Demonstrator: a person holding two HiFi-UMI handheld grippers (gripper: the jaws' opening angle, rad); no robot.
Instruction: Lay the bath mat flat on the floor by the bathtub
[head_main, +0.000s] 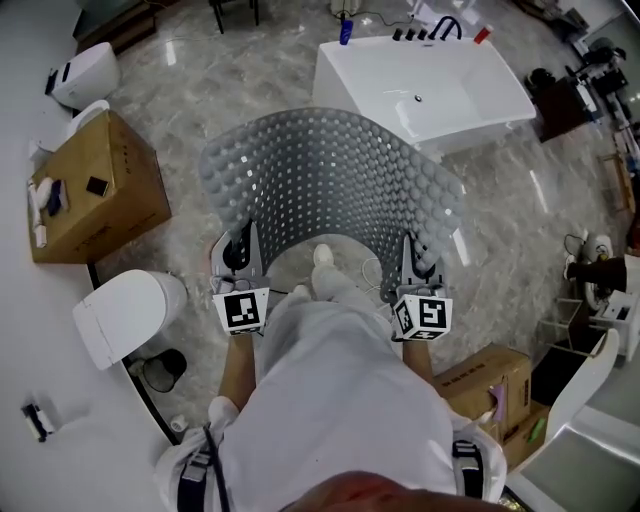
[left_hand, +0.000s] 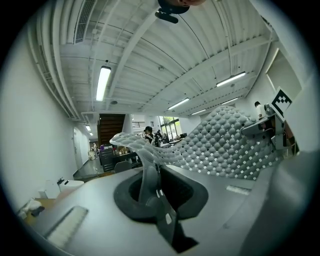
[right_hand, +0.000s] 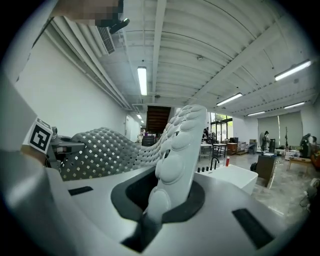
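Observation:
A grey, perforated, bubbled bath mat (head_main: 330, 180) hangs in the air in front of me, arched forward over the marble floor toward the white bathtub (head_main: 425, 85). My left gripper (head_main: 240, 250) is shut on the mat's near left corner. My right gripper (head_main: 415, 258) is shut on the near right corner. In the left gripper view the mat's edge (left_hand: 150, 170) stands pinched between the jaws, and the sheet (left_hand: 225, 145) sweeps right. In the right gripper view the mat (right_hand: 177, 145) rises from the jaws, with the bathtub (right_hand: 235, 177) beyond.
A cardboard box (head_main: 95, 190) and a toilet (head_main: 125, 315) stand to the left, with another toilet (head_main: 85, 72) farther back. At the right are more boxes (head_main: 495, 385) and fixtures. My shoe (head_main: 323, 256) is on the floor under the mat.

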